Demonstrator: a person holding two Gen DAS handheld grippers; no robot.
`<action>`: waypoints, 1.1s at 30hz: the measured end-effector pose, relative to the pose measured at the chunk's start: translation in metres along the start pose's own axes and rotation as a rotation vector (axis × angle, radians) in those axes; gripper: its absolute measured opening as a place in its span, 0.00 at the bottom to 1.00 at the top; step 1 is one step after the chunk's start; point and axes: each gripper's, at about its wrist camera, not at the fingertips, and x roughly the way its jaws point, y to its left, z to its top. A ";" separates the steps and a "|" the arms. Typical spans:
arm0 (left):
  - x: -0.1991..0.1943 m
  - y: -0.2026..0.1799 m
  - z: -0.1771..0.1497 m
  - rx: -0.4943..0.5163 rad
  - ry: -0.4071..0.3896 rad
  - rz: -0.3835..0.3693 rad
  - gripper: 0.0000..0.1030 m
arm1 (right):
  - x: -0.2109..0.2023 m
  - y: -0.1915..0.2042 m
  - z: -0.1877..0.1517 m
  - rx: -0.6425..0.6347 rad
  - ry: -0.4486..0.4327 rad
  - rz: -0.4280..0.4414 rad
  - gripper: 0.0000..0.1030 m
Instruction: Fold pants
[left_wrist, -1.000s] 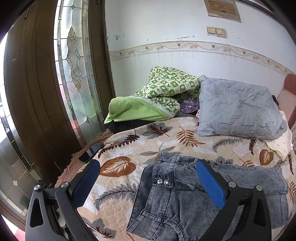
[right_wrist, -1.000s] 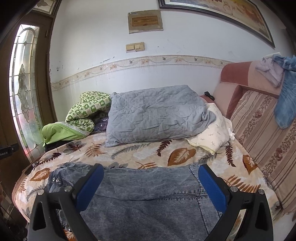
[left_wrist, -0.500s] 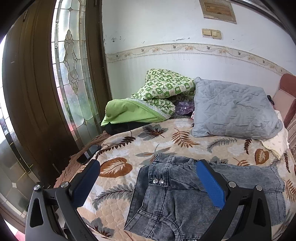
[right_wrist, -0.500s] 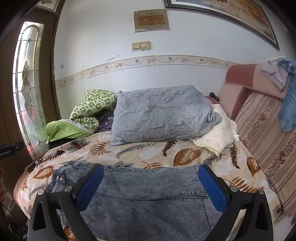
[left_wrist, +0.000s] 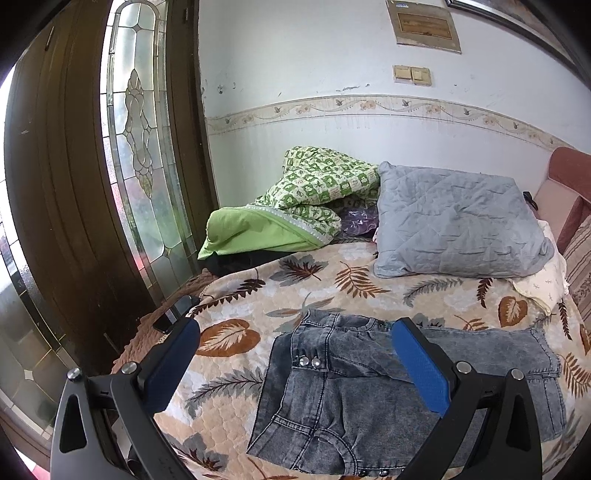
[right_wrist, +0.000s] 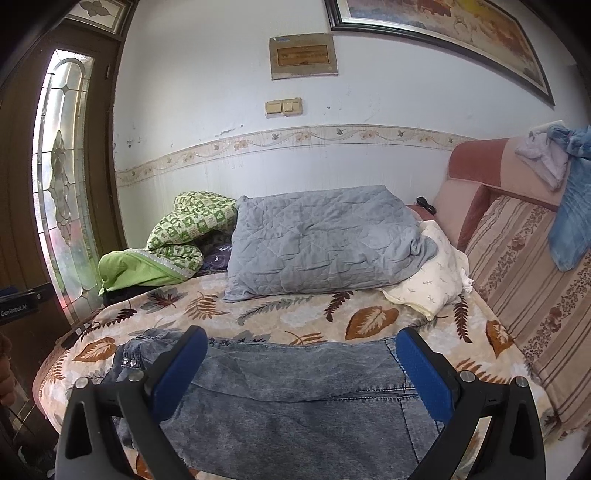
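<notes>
Grey washed denim pants (left_wrist: 354, 398) lie folded on the leaf-patterned bedspread (left_wrist: 258, 295), waist with metal buttons at the left, legs running right. They also show in the right wrist view (right_wrist: 295, 391). My left gripper (left_wrist: 295, 339) is open and empty, held above and in front of the waist end. My right gripper (right_wrist: 301, 350) is open and empty, held above the leg part. Neither touches the pants.
A grey quilted pillow (left_wrist: 454, 229), a green patterned blanket (left_wrist: 295, 214) and a cream cloth (right_wrist: 428, 280) lie at the back of the bed. A phone (left_wrist: 173, 314) lies at the left edge by the glass door (left_wrist: 140, 147). A striped backrest (right_wrist: 528, 295) stands at the right.
Both grippers have drawn back and risen a little from the pants, so more of the bed and wall shows. The pants have not moved.
</notes>
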 end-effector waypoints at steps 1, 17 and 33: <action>0.005 0.001 -0.001 0.004 0.012 -0.006 1.00 | 0.002 -0.002 0.000 0.003 0.003 -0.002 1.00; 0.195 0.047 -0.036 -0.029 0.548 -0.125 1.00 | 0.138 -0.182 -0.038 0.224 0.441 -0.151 1.00; 0.342 0.080 -0.006 -0.126 0.713 -0.088 0.93 | 0.286 -0.232 -0.039 0.451 0.590 -0.089 1.00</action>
